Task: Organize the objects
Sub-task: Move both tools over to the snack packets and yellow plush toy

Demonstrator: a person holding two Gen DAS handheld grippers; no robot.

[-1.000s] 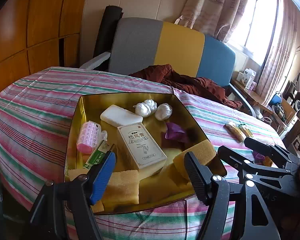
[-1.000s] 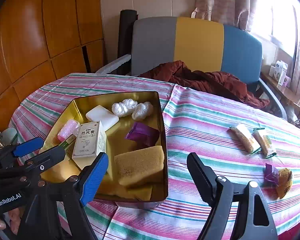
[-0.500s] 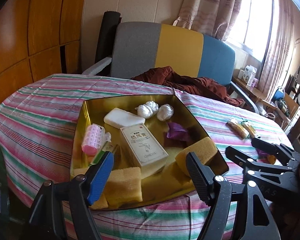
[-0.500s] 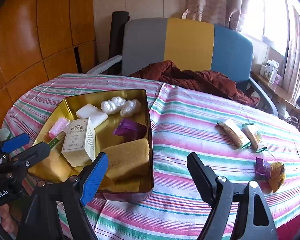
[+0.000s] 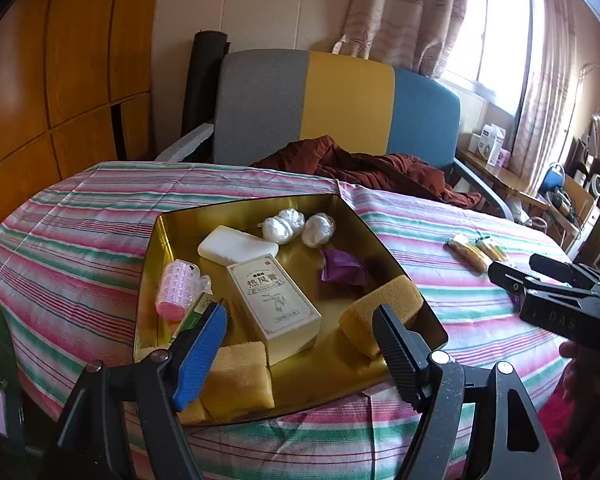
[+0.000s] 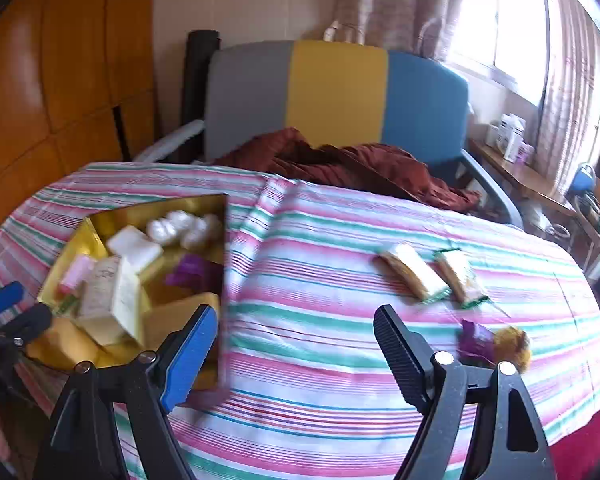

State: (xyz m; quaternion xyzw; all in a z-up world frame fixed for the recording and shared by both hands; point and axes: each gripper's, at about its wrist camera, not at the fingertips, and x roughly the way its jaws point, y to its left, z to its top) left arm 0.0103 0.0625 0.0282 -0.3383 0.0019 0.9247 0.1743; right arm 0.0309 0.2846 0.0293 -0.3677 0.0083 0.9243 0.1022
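Your left gripper (image 5: pixel 300 344) hangs with its fingers released and nothing between them, just over the near edge of the gold tin (image 5: pixel 400 268). It sits there, I judge, as a waiting hand while the other one works. Your right gripper (image 6: pixel 296 352) is likewise spread and empty, over bare striped cloth on the desk (image 6: pixel 320 280), with the tin off to its left and the loose items ahead to its right.

Nearest in the tin lie two sponges (image 5: pixel 240 376), one at the front lip, one propped on the right wall. Behind them are the cream box (image 5: pixel 272 300), a pink roller (image 5: pixel 178 288) at the left wall, a purple wrapper (image 5: pixel 342 270), then a white bar (image 5: pixel 236 245) and white wrapped balls (image 5: pixel 300 226) at the back. They are packed close, likely because the tin is the collecting place.

What I take to be left to gather lies well apart from the tin: a purple-and-yellow piece (image 6: pixel 496 340) near your right fingers, and farther on two wrapped bars (image 6: pixel 432 276) lying side by side. The right view is blurred, so their details are unclear. Beyond the desk stands a chair (image 5: pixel 340 108) with a brown cloth (image 5: pixel 360 164) on its seat.
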